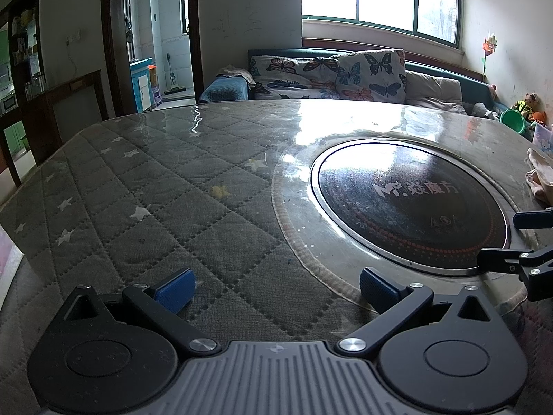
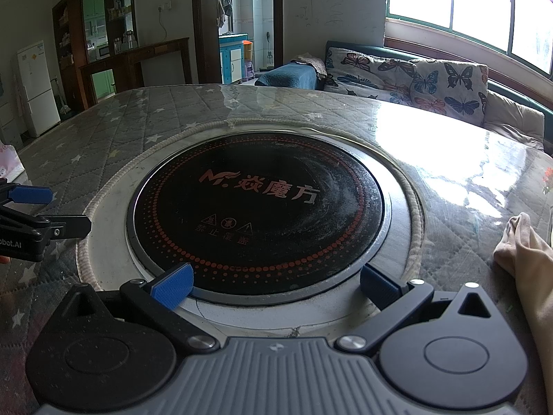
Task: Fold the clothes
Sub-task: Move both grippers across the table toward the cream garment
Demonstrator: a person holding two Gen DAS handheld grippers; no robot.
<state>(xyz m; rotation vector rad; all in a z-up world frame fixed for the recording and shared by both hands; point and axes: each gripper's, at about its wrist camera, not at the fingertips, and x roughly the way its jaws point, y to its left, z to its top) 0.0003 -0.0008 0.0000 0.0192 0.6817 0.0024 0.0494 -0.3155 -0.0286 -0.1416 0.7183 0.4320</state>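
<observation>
A pale beige garment [image 2: 525, 256] lies bunched at the table's right edge, just right of my right gripper [image 2: 276, 287]. In the left wrist view only a corner of the garment [image 1: 541, 176] shows, at the far right. My right gripper is open and hovers over the near rim of the cooktop, nothing between its blue pads [image 2: 172, 287]. My left gripper [image 1: 276, 290] is also open and empty, above the quilted cover to the left. Each gripper shows in the other's view: the left gripper [image 2: 52, 209] at the left edge, the right gripper [image 1: 515, 238] at the right edge.
The table [image 1: 145, 180] wears a grey star-quilted cover under clear plastic. A round black cooktop [image 2: 259, 214] is set in its middle. Behind it stand a sofa with butterfly cushions [image 1: 345, 72], a window, a doorway [image 1: 159, 34], a cabinet [image 2: 103, 34] and a fridge [image 2: 36, 86].
</observation>
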